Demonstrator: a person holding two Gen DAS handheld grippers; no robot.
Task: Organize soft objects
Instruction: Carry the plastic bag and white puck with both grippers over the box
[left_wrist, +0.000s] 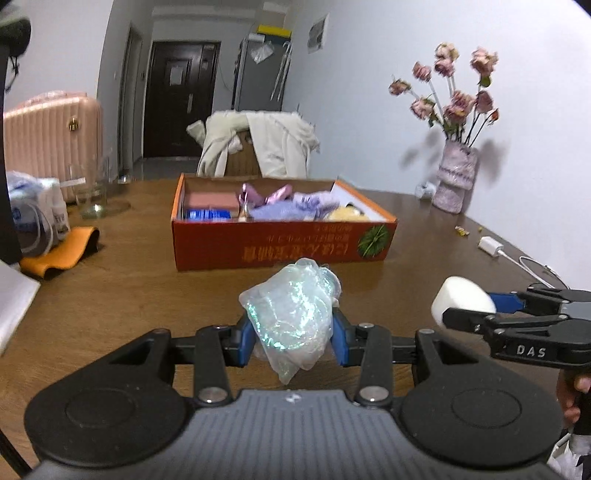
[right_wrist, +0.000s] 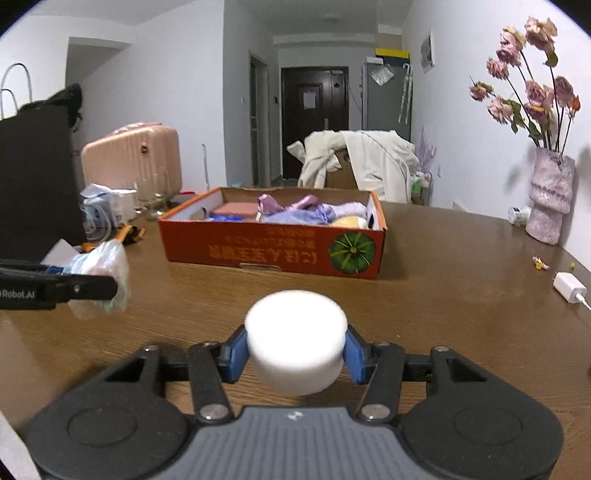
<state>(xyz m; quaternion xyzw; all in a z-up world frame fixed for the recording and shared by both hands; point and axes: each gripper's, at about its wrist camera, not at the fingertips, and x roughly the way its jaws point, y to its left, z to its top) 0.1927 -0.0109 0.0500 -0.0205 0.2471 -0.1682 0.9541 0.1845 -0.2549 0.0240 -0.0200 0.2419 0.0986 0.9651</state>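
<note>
Left gripper (left_wrist: 293, 334) clamped on one crumpled iridescent plastic bag (left_wrist: 295, 314), held above the brown table (left_wrist: 129, 280); right gripper (right_wrist: 295, 350) squeezing one white foam puck (right_wrist: 295, 339), also held up. One orange cardboard box (right_wrist: 273, 251) sits ahead, its purple, pink and yellow soft things jumbled, too tangled to count, the near wall hiding their lower parts
</note>
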